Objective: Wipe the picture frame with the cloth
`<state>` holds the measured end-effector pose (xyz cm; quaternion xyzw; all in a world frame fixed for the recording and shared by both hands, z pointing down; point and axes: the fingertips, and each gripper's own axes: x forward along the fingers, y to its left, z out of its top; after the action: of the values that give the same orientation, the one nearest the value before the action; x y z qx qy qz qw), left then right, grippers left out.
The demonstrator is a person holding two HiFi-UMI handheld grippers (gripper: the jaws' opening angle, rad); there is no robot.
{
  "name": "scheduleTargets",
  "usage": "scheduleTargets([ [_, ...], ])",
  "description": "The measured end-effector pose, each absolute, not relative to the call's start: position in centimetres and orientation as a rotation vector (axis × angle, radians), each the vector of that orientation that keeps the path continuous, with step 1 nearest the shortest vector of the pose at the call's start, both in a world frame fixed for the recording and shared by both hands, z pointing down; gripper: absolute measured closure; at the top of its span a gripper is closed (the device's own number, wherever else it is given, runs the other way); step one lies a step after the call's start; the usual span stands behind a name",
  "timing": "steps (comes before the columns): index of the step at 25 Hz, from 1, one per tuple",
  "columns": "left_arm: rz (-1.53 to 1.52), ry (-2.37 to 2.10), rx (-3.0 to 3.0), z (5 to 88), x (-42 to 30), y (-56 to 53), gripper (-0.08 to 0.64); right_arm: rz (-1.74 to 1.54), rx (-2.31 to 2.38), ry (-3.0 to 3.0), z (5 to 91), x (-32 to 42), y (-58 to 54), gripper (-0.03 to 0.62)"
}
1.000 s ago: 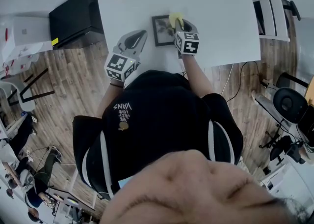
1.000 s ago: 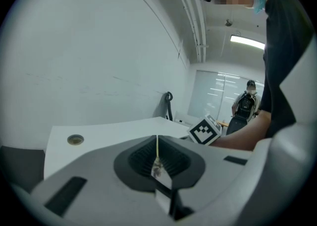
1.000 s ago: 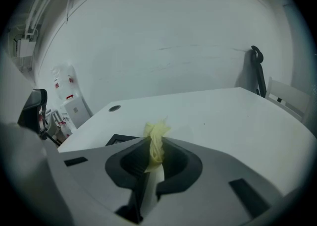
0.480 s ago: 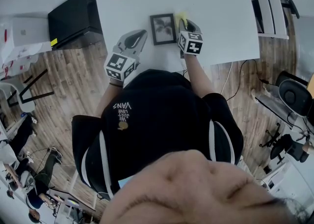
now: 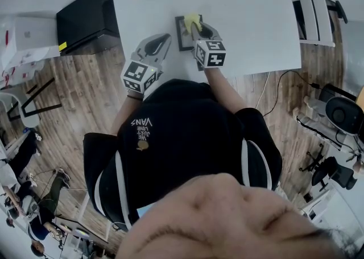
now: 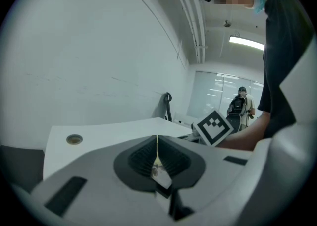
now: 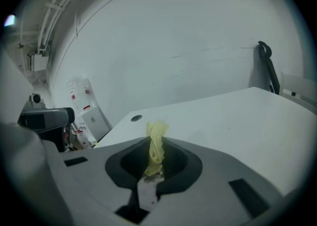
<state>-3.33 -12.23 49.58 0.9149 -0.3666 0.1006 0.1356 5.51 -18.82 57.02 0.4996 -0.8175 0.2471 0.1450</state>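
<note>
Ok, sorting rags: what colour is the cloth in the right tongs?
The cloth is pale yellow, clearest in right gripper view.

On table (image 5: 244, 13): frame (image 5: 181, 35) w/ cloth (image 5: 191, 21) atop it in R gripper (image 5: 199, 28); L gripper (image 5: 162, 42) just left of frame.

The person (image 5: 170, 167) is wearing a black short-sleeved shirt (image 5: 193, 133) with white side stripes and white lettering; the pale grey left gripper (image 5: 161, 40) and right gripper (image 5: 197, 27) are carrying black-and-white marker cubes (image 5: 139, 76)
</note>
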Motion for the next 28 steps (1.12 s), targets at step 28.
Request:
scheduleTargets([
  [28,0.306,-1.075,2.631,49.9,-3.7,-11.7,0.54,0.734,1.305,-2.302,60.7,2.4,-17.4,0.543],
])
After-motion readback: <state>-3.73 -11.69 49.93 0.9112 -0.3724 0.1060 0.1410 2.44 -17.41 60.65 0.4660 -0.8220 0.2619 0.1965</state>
